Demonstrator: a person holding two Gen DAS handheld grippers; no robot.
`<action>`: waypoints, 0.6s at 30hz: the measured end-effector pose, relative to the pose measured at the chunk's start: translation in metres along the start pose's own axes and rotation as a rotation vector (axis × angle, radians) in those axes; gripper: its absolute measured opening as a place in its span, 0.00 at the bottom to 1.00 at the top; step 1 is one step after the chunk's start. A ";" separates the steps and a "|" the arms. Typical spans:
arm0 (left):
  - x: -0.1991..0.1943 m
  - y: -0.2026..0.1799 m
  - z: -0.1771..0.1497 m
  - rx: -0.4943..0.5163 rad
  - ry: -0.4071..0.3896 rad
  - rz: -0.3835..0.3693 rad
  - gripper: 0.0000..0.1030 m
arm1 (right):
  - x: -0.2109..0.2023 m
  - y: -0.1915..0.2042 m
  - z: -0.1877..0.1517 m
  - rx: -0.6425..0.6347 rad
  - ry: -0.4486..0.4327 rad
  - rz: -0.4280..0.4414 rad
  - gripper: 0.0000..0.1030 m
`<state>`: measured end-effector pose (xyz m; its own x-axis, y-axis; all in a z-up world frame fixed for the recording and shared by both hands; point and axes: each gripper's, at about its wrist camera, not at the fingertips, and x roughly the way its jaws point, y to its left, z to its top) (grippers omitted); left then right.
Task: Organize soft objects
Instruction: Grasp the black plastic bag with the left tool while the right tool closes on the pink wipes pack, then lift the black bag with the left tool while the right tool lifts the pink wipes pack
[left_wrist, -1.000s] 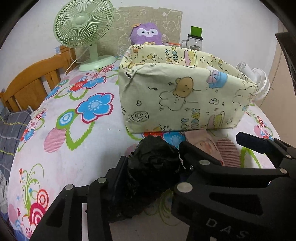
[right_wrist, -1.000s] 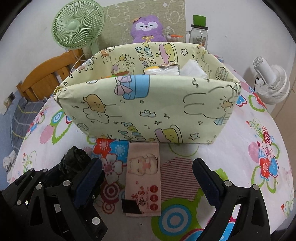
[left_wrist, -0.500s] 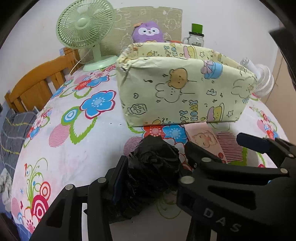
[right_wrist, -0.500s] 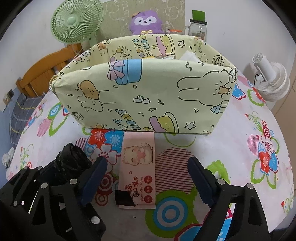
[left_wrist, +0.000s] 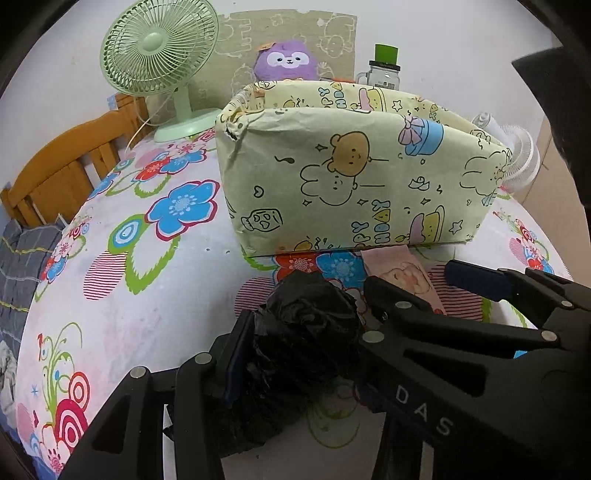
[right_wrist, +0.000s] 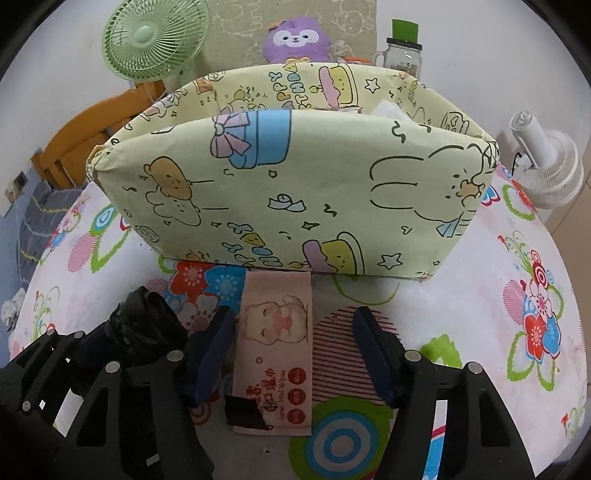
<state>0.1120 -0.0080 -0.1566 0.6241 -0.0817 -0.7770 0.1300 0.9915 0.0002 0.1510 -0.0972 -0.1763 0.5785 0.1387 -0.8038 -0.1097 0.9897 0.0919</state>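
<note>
My left gripper (left_wrist: 306, 325) is shut on a crumpled black plastic bag (left_wrist: 306, 332), held low over the flowered tablecloth in front of the box; the bag also shows in the right wrist view (right_wrist: 144, 325). My right gripper (right_wrist: 295, 350) is open, its jaws straddling a pink wet-wipes pack (right_wrist: 275, 350) that lies flat on the cloth, also visible in the left wrist view (left_wrist: 402, 273). A yellow-green cartoon-print box (right_wrist: 295, 192) stands just behind both, with white soft items (right_wrist: 388, 109) showing inside.
A green desk fan (left_wrist: 159, 59) stands at the back left, a purple plush (right_wrist: 295, 38) and a jar with a green lid (right_wrist: 404, 48) behind the box, a small white fan (right_wrist: 546, 173) at the right. A wooden chair (left_wrist: 62, 166) is beyond the table's left edge.
Both grippers have moved forward toward the box. The right gripper's jaws now sit on either side of the wipes pack. The left still holds the black bag.
</note>
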 end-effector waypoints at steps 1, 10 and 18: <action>0.000 0.000 0.000 -0.001 0.000 -0.001 0.49 | 0.000 0.001 0.000 -0.002 -0.001 0.005 0.62; 0.001 -0.002 0.002 -0.002 0.011 -0.024 0.48 | -0.003 0.002 -0.001 0.005 -0.006 0.043 0.41; -0.003 -0.006 -0.002 0.009 0.012 -0.029 0.47 | -0.014 -0.003 -0.008 0.008 -0.020 0.027 0.40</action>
<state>0.1079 -0.0134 -0.1553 0.6109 -0.1093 -0.7841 0.1552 0.9877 -0.0168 0.1368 -0.1022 -0.1704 0.5915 0.1665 -0.7889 -0.1195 0.9857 0.1184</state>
